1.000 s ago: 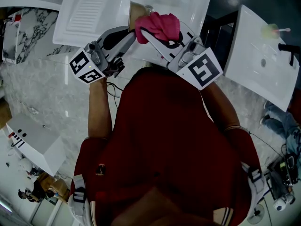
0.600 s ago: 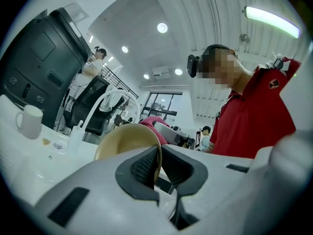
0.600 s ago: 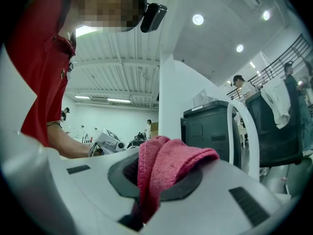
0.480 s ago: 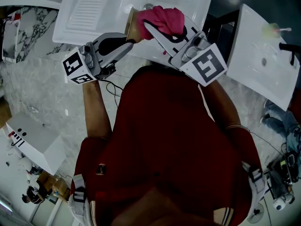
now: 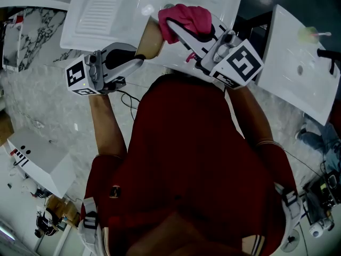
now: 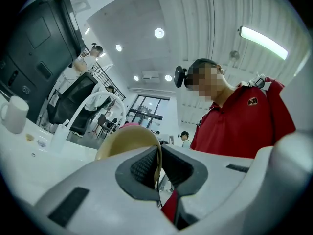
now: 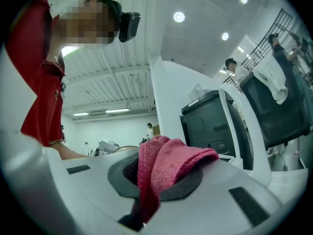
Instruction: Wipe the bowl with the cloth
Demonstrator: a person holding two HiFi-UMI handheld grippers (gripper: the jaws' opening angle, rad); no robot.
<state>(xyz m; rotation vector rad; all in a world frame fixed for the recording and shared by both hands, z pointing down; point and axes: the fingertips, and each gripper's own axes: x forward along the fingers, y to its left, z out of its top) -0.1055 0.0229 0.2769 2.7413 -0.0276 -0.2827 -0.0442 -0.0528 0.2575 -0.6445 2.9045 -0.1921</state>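
Right now the bowl [image 5: 148, 40], tan and plain, is held up in the air over the white sink [image 5: 101, 15], tipped on its side rather than sitting level. The left gripper [image 5: 138, 56] has it by the rim. In the left gripper view the thin wall of the bowl [image 6: 124, 141] runs edge-on between the two dark pads, and the left gripper [image 6: 159, 153] is pressed together on it from both sides.

Just beside the bowl, to its right and a little farther from the person, is the pink cloth [image 5: 185, 16]. It is bunched over the tip of the right gripper [image 5: 173, 26] and meets the bowl at its upper edge. Whether it reaches inside the hollow I cannot tell from above. In the right gripper view the cloth [image 7: 168, 163] is a thick folded wad pinched between the jaws of the right gripper [image 7: 156, 173], spilling out over the front of them.

So the two grippers come in from opposite sides. The bowl lies to the left of the cloth, with its rim running roughly away from the person. The right hand is the one that has to travel, sweeping the wad along the bowl while the left hand keeps it fixed. The wiping looks to be under way, not finished. With only the thin rim pinched, a firm push from the cloth could likely twist the bowl in that grip.
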